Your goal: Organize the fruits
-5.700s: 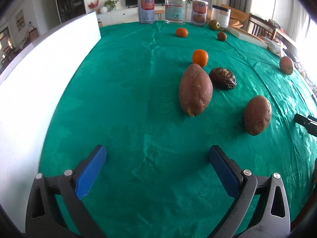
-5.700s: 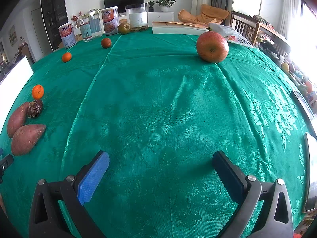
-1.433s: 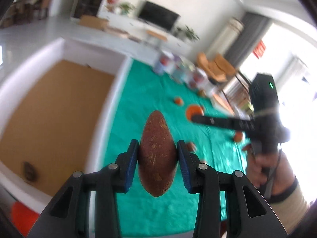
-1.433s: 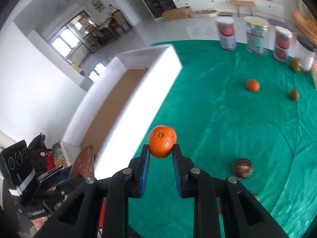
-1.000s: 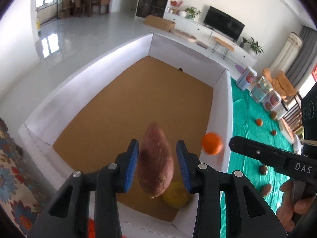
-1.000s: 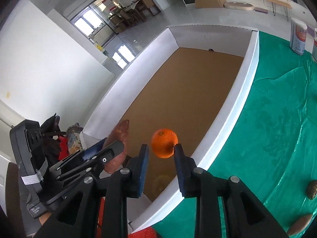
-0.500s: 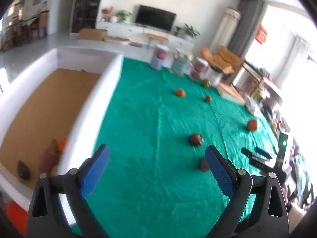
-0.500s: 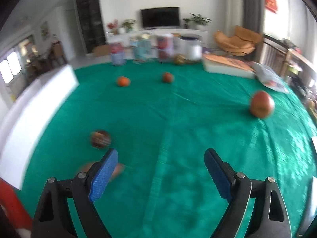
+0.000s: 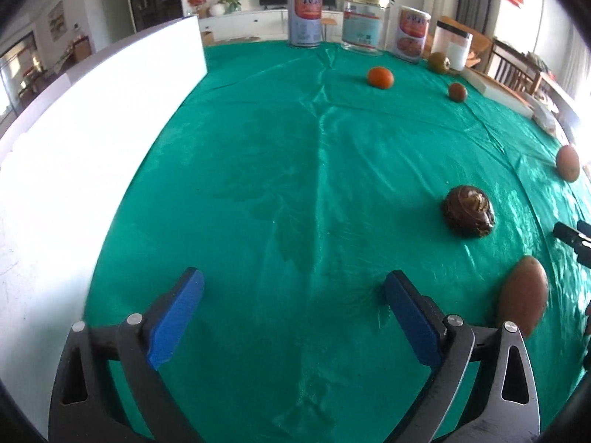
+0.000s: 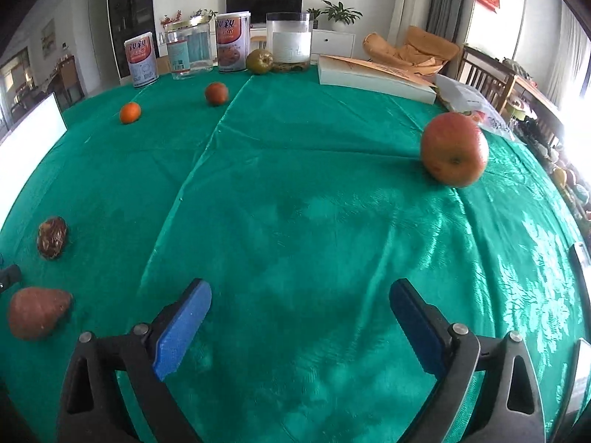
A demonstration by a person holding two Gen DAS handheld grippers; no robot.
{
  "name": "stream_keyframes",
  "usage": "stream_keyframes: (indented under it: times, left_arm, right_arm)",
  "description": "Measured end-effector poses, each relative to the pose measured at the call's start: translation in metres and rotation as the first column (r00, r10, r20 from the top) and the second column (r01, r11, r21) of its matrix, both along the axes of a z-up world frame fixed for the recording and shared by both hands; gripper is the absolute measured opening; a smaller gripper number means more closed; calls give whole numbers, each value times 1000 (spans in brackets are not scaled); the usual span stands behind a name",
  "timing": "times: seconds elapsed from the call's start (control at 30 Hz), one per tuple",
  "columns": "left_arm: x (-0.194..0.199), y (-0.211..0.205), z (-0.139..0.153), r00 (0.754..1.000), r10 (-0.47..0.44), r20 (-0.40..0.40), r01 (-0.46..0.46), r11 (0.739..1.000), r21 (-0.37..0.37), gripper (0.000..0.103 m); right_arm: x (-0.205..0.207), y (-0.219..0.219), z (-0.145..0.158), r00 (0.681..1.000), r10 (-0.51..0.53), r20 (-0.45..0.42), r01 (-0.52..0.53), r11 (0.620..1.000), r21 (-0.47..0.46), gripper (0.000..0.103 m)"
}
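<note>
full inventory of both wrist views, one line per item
Sweet potato: 1, reddish-brown, near edge of cloth.
Dark fruit: 1, brown, beyond the sweet potato.
Oranges: 2, orange, far side.
Apple: 1, red, right.
Green fruit: 1, by the jar.
Cans: 2, red-labelled, far edge.
Jars: 2, clear, far edge.
Box: 1, white, left.
Tablecloth: 1, green.
Left gripper: open.
Right gripper: open.

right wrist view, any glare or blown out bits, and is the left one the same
Right wrist view: the window at the far right is blown out and sheen streaks the green tablecloth below the apple. Left wrist view: the white box wall is overexposed, nearly featureless; both views bend the table edges.
</note>
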State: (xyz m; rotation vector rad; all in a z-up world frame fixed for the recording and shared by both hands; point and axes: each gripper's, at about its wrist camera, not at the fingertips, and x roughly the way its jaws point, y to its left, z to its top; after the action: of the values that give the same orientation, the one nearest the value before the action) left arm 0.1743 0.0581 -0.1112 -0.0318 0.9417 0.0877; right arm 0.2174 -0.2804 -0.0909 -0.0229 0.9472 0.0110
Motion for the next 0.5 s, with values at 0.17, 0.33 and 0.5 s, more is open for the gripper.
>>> stream_keyframes:
  times: [0.17,0.33,0.5]
  left_arm:
    - [-1,0,-2,1000,8,9,-8,1000,0,103]
    - [0,2,-2,1000,6,8,-6,1000,-5,103]
    - [1,1,-2,1000,7,7,-7,1000,-3,103]
  right_arm:
    - [5,2,-3,1000,-16,-2,16,1000,3,103]
    - [5,3,-4,1000,-15,-1,15,1000,3,103]
    - [6,3,-5,1000,-15,-1,15,1000,3,103]
